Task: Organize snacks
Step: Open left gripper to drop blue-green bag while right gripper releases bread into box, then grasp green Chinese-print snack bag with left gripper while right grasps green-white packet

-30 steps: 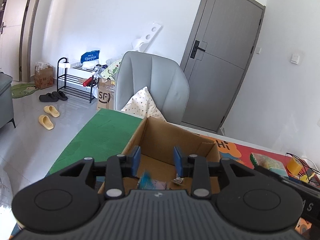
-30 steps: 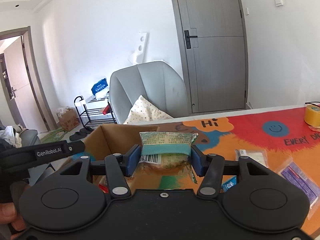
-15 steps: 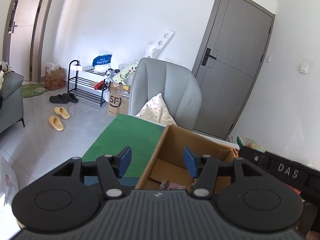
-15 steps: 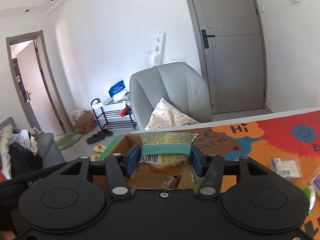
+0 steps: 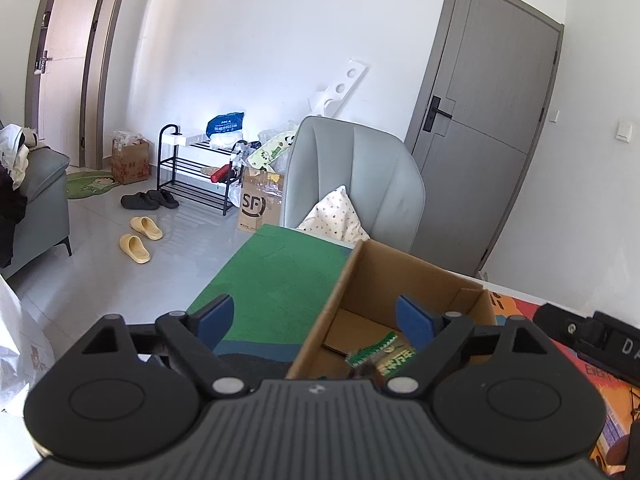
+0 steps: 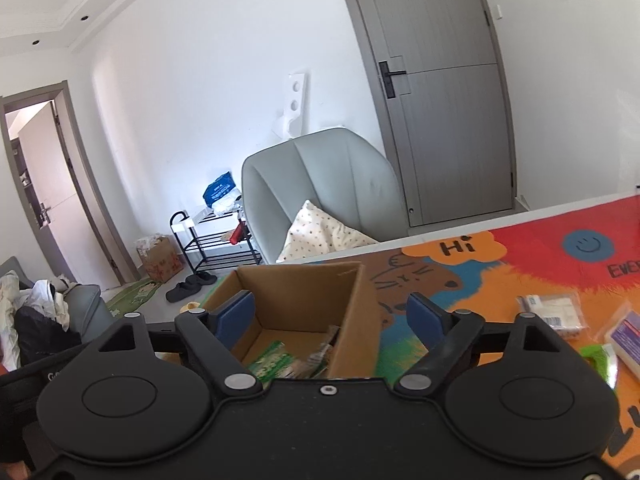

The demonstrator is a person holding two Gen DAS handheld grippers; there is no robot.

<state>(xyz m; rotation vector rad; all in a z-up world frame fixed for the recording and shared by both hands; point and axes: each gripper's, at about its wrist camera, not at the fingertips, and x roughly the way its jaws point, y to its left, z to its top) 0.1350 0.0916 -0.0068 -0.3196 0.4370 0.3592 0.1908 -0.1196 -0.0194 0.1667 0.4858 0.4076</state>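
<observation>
An open cardboard box (image 5: 404, 276) stands on the table; it also shows in the right wrist view (image 6: 356, 304). A green snack packet (image 6: 270, 362) lies inside it, also seen in the left wrist view (image 5: 384, 354). My left gripper (image 5: 314, 316) is open and empty, above the box's near left wall. My right gripper (image 6: 332, 314) is open and empty, just above the box's opening. More snack packets (image 6: 554, 314) lie on the colourful mat to the right.
A colourful mat (image 6: 540, 256) covers the table's right part and a green mat (image 5: 276, 272) its left end. A grey chair (image 5: 356, 176) with a pillow stands behind the table. The right gripper's body (image 5: 592, 336) shows at the left view's right edge.
My right gripper has opened and the green packet has dropped into the box. My left gripper has opened wider and drifted left of the box.
</observation>
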